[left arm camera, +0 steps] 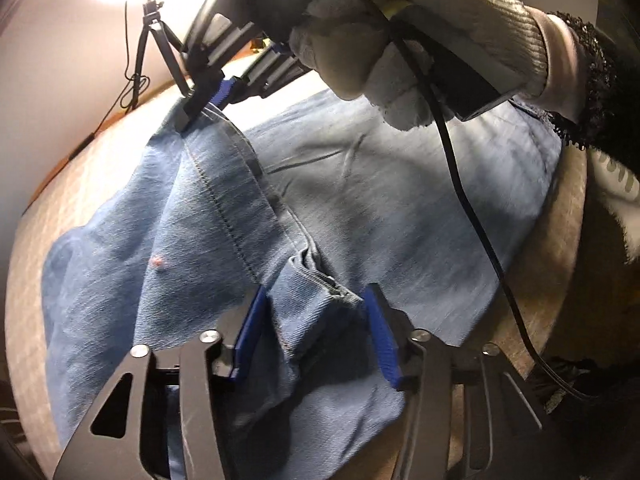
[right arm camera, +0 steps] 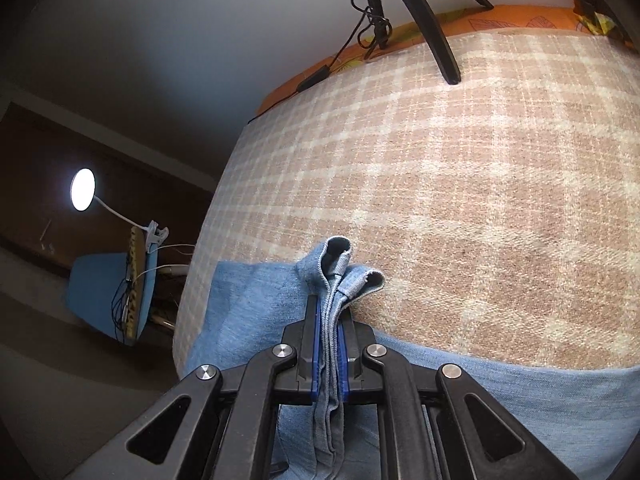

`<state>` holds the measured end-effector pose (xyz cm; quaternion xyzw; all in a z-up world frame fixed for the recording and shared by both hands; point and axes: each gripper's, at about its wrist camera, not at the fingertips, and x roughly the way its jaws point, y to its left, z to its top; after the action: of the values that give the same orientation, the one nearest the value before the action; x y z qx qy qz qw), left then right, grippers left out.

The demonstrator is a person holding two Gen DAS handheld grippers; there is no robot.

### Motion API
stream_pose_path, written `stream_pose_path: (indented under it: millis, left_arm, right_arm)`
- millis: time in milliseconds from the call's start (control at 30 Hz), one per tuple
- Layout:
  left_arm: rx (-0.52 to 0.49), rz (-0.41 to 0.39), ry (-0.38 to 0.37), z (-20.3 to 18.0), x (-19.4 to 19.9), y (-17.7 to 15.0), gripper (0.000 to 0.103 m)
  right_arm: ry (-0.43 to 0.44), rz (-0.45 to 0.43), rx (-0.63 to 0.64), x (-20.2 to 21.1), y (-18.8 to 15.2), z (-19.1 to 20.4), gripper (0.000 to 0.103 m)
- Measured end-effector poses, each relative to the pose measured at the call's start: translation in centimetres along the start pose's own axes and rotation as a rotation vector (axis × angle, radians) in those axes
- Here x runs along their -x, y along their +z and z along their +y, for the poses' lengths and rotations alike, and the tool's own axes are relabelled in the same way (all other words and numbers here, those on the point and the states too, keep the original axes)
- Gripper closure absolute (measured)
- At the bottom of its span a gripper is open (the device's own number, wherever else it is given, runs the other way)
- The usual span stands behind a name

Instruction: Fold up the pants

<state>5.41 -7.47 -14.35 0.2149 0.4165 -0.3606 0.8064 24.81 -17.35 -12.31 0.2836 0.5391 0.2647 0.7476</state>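
Light blue denim pants (left arm camera: 360, 184) lie spread on a plaid-covered table (left arm camera: 100, 168). My left gripper (left arm camera: 316, 312) is open, its blue pads on either side of a bunched hem fold (left arm camera: 320, 276) without closing on it. My right gripper (right arm camera: 329, 344) is shut on a gathered edge of the pants (right arm camera: 340, 268), several layers pinched between its blue pads. In the left wrist view the right gripper (left arm camera: 200, 108), held by a gloved hand (left arm camera: 360, 60), lifts that edge at the far left of the pants.
A black tripod (right arm camera: 424, 20) stands on the plaid cloth (right arm camera: 460, 180) at the back, with a cable (right arm camera: 360, 40) beside it. A clip lamp (right arm camera: 83, 190) and a blue chair (right arm camera: 104, 292) stand off the table's left. A black cable (left arm camera: 472, 208) hangs across the pants.
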Motion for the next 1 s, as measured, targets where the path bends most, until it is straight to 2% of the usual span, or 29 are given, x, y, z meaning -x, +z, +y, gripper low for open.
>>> stream_pose_path:
  millis: [100,133,167,300,400,500,633,733,1000]
  left_arm:
    - [0.058,-0.015,-0.032,1.6,0.6,-0.1,0.079]
    - [0.092,-0.024,-0.053,2.2,0.8,0.0,0.088]
    - [0.113,-0.030,-0.063,2.6,1.1,0.1,0.090]
    - [0.241,-0.123,-0.168,3.0,3.4,0.4,0.091]
    - [0.220,-0.195,-0.179,1.1,5.7,1.1,0.091]
    - [0.247,-0.252,-0.230,0.2,6.9,2.3,0.091]
    - [0.268,-0.297,-0.292,-1.1,7.1,3.7,0.091]
    - [0.232,-0.320,-0.310,-2.8,6.9,4.6,0.091]
    - [0.190,-0.343,-0.415,-6.1,5.3,7.5,0.091]
  right_arm:
    - [-0.006,0.002,-0.004,-0.1,-0.1,-0.4,0.097]
    - [-0.010,0.000,-0.004,-0.1,-0.1,-0.4,0.097]
    - [-0.012,-0.001,-0.005,0.0,-0.2,-0.5,0.097]
    - [-0.025,-0.017,0.005,0.6,-0.4,-0.3,0.098]
    - [-0.029,-0.032,0.027,1.7,-0.7,0.6,0.098]
    - [-0.039,-0.060,0.058,3.6,-1.2,1.5,0.098]
    - [-0.050,-0.114,0.065,7.1,-1.4,1.7,0.098]
    - [-0.057,-0.145,0.052,9.6,-1.6,1.2,0.099]
    - [-0.144,-0.220,0.019,16.4,-2.8,-1.8,0.099]
